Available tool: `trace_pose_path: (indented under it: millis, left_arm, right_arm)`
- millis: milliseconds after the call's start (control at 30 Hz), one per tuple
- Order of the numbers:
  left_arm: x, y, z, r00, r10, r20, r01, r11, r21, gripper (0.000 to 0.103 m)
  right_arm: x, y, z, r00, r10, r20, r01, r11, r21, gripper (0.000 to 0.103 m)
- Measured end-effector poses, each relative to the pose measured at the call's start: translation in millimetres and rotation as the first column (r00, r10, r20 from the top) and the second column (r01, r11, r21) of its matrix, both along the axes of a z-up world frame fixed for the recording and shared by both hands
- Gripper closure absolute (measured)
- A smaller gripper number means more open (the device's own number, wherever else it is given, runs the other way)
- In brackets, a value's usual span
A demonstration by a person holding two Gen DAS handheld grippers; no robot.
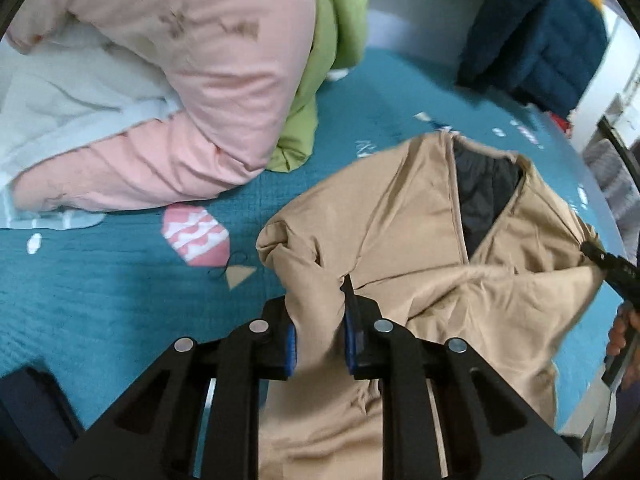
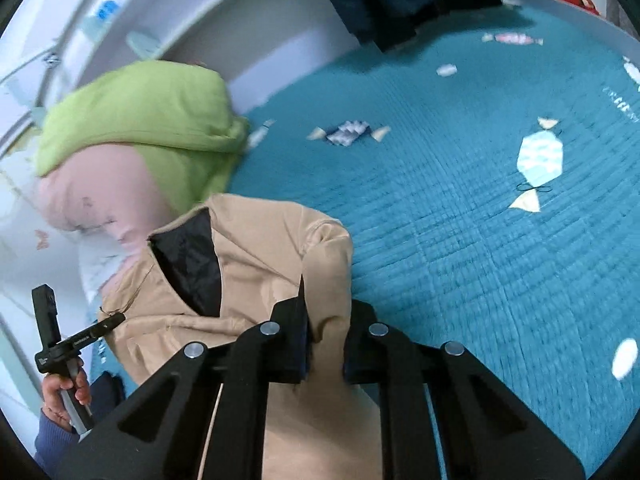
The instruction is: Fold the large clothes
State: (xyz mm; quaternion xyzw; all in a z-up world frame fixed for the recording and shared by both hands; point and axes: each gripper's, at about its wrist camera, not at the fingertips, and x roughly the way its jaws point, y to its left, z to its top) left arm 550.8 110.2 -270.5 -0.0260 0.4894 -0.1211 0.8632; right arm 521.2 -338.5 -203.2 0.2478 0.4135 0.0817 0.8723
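Note:
A tan jacket with a black lining is held up over the teal bedspread. My left gripper is shut on a bunched fold at its left shoulder. My right gripper is shut on the other shoulder of the tan jacket, whose black lining shows at the open neck. The right gripper also shows at the right edge of the left wrist view. The left gripper shows at the lower left of the right wrist view.
A pink garment, a green one and a white one are piled on the bed's far left. A dark blue and yellow padded jacket lies at the back. The pile also shows in the right wrist view.

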Motion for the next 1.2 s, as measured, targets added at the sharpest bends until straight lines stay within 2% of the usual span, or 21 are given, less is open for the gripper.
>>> trace_pose_path:
  millis: [200, 333, 400, 467, 567, 633, 700, 767, 900, 967, 1033, 1200]
  left_arm:
    - [-101, 24, 32, 0.998, -0.045, 0.041, 0.046, 0.998, -0.033, 0.087]
    - [-163, 35, 23, 0.998, -0.053, 0.022, 0.054, 0.997, -0.061, 0.086]
    - [-190, 41, 13, 0.999, -0.051, -0.005, 0.051, 0.996, -0.076, 0.086]
    - [-218, 46, -1, 0.998, -0.051, -0.023, 0.05, 0.998, -0.048, 0.086]
    - [-247, 51, -26, 0.995, -0.051, -0.084, 0.047, 0.998, -0.044, 0.085]
    - [-265, 54, -45, 0.992, -0.03, -0.125, 0.023, 0.998, -0.052, 0.085]
    - [-280, 57, -63, 0.986, -0.011, -0.164, 0.002, 0.998, -0.059, 0.084]
    - [-290, 59, -73, 0.983, -0.006, -0.186, -0.004, 0.999, -0.049, 0.079]
    - [-305, 68, -76, 0.977, 0.015, -0.212, -0.022, 0.999, -0.031, 0.068]
    - [-313, 73, -71, 0.974, 0.022, -0.226, -0.029, 0.999, -0.03, 0.051]
    - [-327, 85, -55, 0.977, 0.053, -0.206, -0.062, 0.998, -0.034, 0.041]
    - [-346, 96, -20, 0.984, 0.108, -0.139, -0.115, 0.992, -0.045, 0.039]
  right_arm:
    - [-74, 11, 37, 0.998, 0.05, 0.045, -0.049, 0.998, -0.026, 0.092]
    - [-135, 19, 43, 0.996, 0.089, 0.028, -0.086, 0.992, -0.089, 0.092]
    - [-165, 24, 36, 0.993, 0.113, -0.019, -0.114, 0.988, -0.102, 0.092]
    - [-193, 30, 25, 0.99, 0.126, -0.057, -0.133, 0.982, -0.131, 0.092]
    - [-231, 38, 1, 0.983, 0.125, -0.132, -0.145, 0.976, -0.161, 0.092]
    - [-247, 39, -23, 0.969, 0.114, -0.218, -0.152, 0.974, -0.165, 0.091]
    - [-254, 37, -41, 0.961, 0.096, -0.26, -0.144, 0.975, -0.172, 0.09]
    - [-258, 37, -53, 0.945, 0.094, -0.313, -0.153, 0.974, -0.169, 0.087]
    - [-272, 34, -52, 0.941, 0.075, -0.329, -0.136, 0.977, -0.167, 0.083]
    - [-283, 33, -43, 0.942, 0.072, -0.326, -0.13, 0.979, -0.158, 0.077]
    - [-293, 30, -27, 0.944, 0.064, -0.324, -0.126, 0.977, -0.173, 0.073]
    - [-313, 32, 12, 0.972, 0.045, -0.229, -0.094, 0.974, -0.205, 0.07]
